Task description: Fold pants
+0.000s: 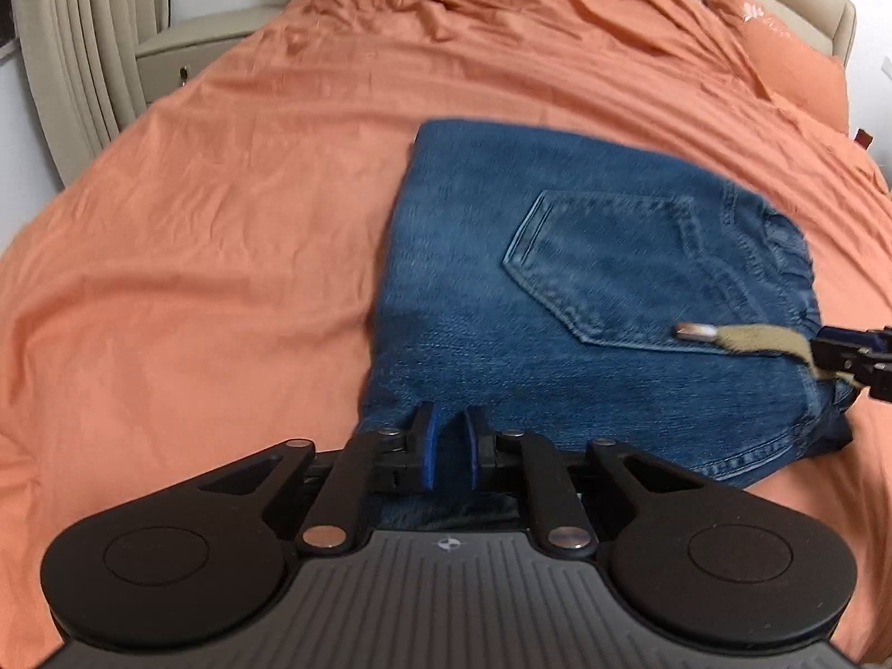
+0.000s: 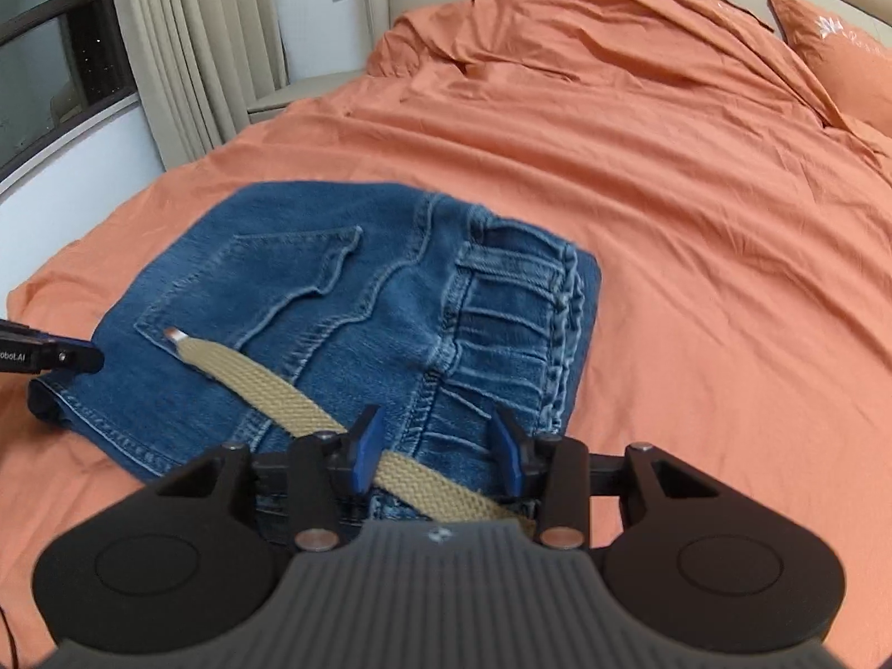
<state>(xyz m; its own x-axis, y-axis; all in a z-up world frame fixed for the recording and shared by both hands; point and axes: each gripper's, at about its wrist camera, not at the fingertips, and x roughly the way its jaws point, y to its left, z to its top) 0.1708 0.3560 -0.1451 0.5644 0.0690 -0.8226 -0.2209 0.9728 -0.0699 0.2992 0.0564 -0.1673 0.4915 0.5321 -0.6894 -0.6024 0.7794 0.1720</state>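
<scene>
Blue denim pants (image 1: 585, 301) lie folded into a compact rectangle on the orange bed, back pocket up; they also show in the right wrist view (image 2: 334, 301). A tan woven belt (image 2: 279, 390) with a metal tip lies across the pocket; it also shows in the left wrist view (image 1: 747, 337). My left gripper (image 1: 449, 449) sits at the near left edge of the fold, its pads a narrow gap apart with denim between them. My right gripper (image 2: 437, 443) is open over the gathered waistband, the belt passing between its fingers. Each gripper shows at the edge of the other's view.
The orange bedsheet (image 2: 669, 195) is rumpled toward the headboard. An orange pillow (image 2: 847, 67) lies at the far right. Beige curtains (image 2: 195, 44) and a window stand at the left, with a beige bedside cabinet (image 1: 206, 50) beside the bed.
</scene>
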